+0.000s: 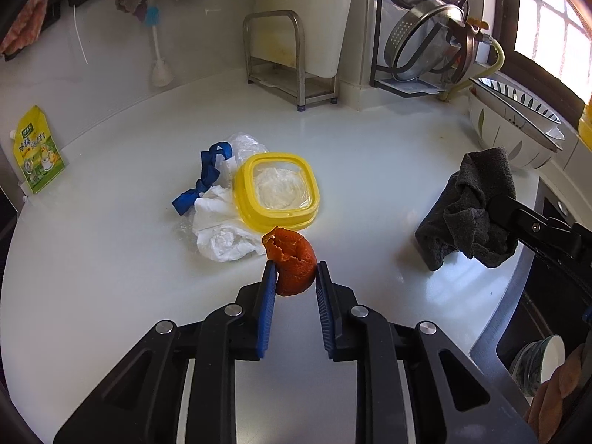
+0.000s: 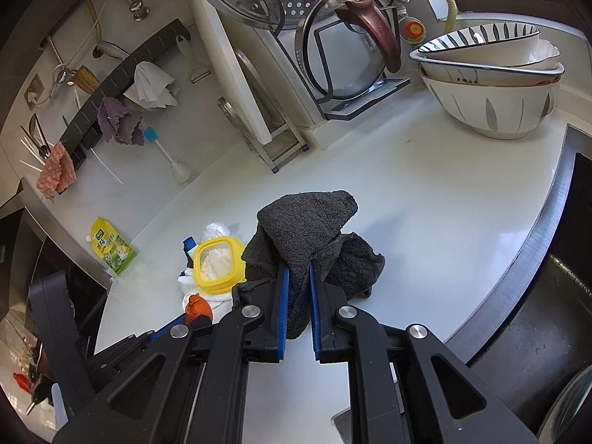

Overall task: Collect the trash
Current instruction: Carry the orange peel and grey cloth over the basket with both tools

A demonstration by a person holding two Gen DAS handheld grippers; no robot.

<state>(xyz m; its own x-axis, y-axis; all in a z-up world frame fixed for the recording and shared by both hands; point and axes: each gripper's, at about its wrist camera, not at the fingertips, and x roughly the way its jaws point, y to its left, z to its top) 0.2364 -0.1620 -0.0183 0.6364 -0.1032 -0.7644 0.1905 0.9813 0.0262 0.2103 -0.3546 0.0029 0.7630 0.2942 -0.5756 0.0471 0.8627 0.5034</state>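
Observation:
My left gripper [image 1: 295, 272] is shut on an orange peel [image 1: 292, 262] and holds it just above the white counter; the peel also shows in the right wrist view [image 2: 198, 308]. Just beyond it lies a yellow-rimmed container lid [image 1: 276, 190] on crumpled white tissue [image 1: 222, 233], with a clear plastic bag [image 1: 244, 144] and a blue strap [image 1: 207, 174]. My right gripper [image 2: 296, 264] is shut on a dark grey cloth [image 2: 314, 233], which hangs over the counter to the right of the lid [image 2: 219, 266]. The cloth also shows in the left wrist view [image 1: 470, 207].
A yellow-green seasoning pouch [image 1: 37, 151] leans at the far left wall. A metal rack [image 1: 281, 59] and a dish rack with pots [image 1: 425, 37] stand at the back. Stacked bowls [image 2: 492, 85] sit at the back right. The sink [image 2: 536, 303] lies at the right.

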